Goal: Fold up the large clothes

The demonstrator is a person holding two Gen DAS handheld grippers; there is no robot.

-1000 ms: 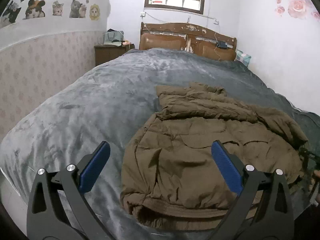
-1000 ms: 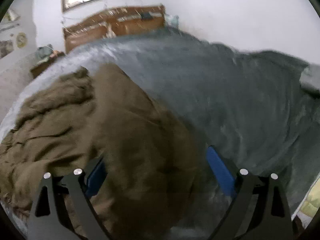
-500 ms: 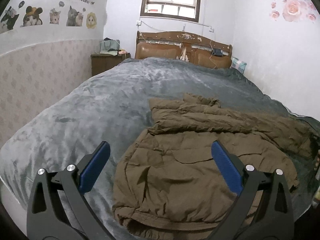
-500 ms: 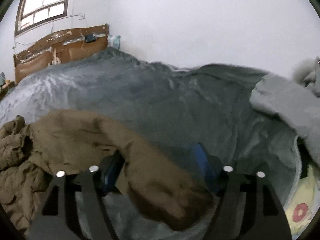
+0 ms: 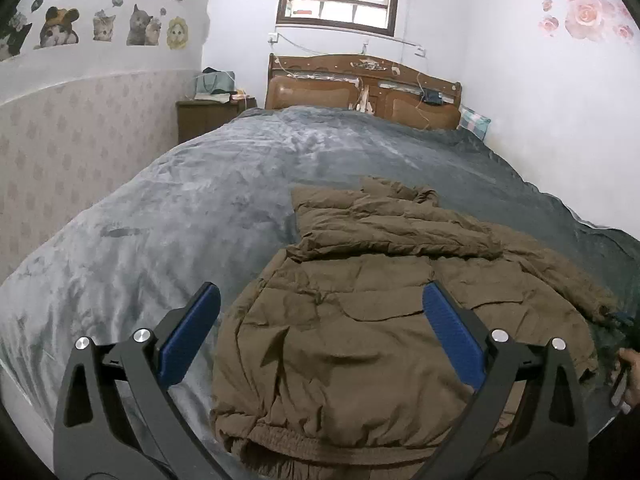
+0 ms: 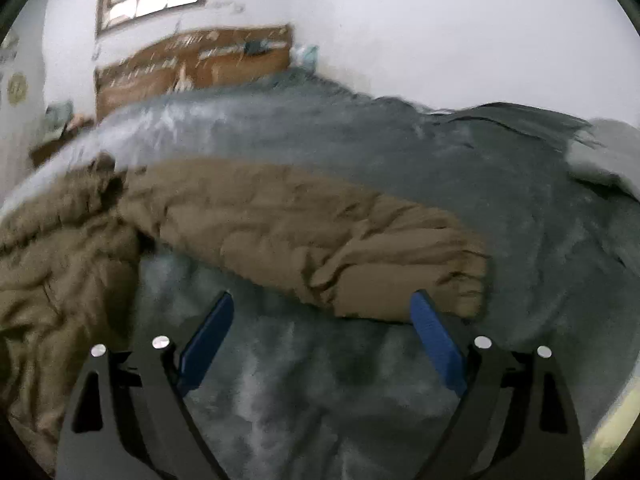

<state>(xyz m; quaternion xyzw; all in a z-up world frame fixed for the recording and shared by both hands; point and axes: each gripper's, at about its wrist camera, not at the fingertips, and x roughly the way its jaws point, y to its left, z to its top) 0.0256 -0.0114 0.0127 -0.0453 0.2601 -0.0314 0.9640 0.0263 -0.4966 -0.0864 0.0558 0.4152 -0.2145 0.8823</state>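
Brown padded jacket lies crumpled on the grey blanket near the foot of your bed, one sleeve stretched out flat to its right. Your left gripper hovers over the jacket's body, jaws spread wide and empty. Your right gripper sits just short of the sleeve's cuff, also parted, holding nothing. Beyond stands the wooden headboard.

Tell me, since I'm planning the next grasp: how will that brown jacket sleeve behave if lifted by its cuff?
The sleeve looks puffy and creased, so it would likely droop rather than hold shape. Its padding suggests bulk without much weight. Still joined to the jacket, it may tug the body along.
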